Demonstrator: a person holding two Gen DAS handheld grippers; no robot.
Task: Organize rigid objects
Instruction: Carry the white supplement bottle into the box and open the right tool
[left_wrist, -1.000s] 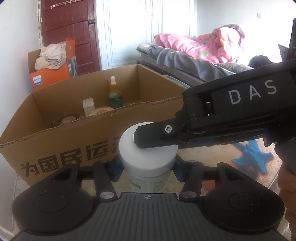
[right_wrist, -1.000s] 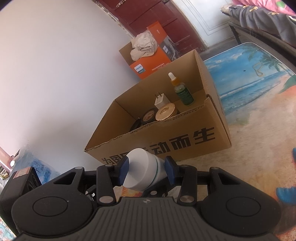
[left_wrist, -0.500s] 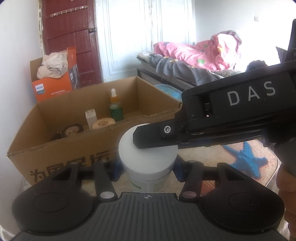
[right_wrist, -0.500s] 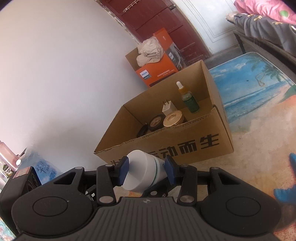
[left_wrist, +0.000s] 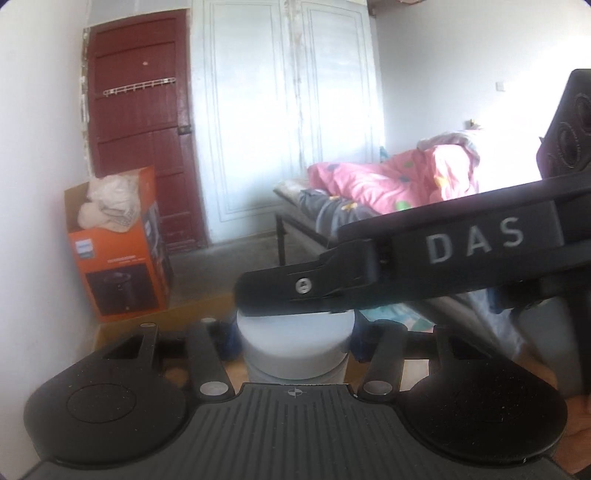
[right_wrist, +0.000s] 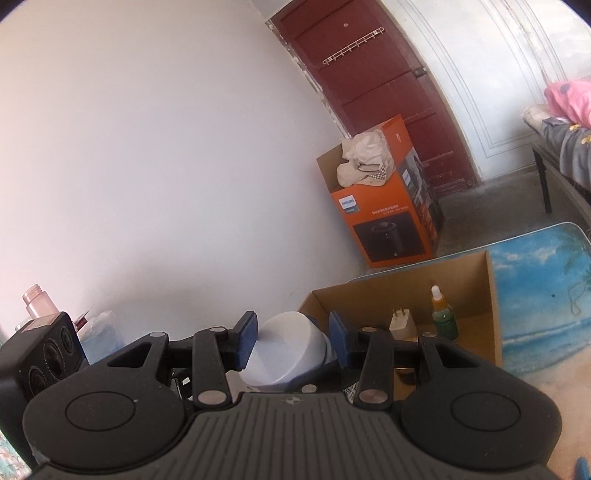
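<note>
Rising since earlier: both tools (left_wrist: 291, 334) (right_wrist: 291, 338) clamping white jar (left_wrist: 293, 343); box (right_wrist: 476, 280) lower.

White plastered wall (right_wrist: 147, 166) at left; dark red panelled door (left_wrist: 140, 147) with metal hook rail (left_wrist: 139, 86); white panelled double doors (left_wrist: 288, 118) beside it; grey concrete floor (left_wrist: 229, 254); bed (left_wrist: 332, 210) on black frame with pink quilt (left_wrist: 391, 181) at right, bright daylight washing that side
</note>
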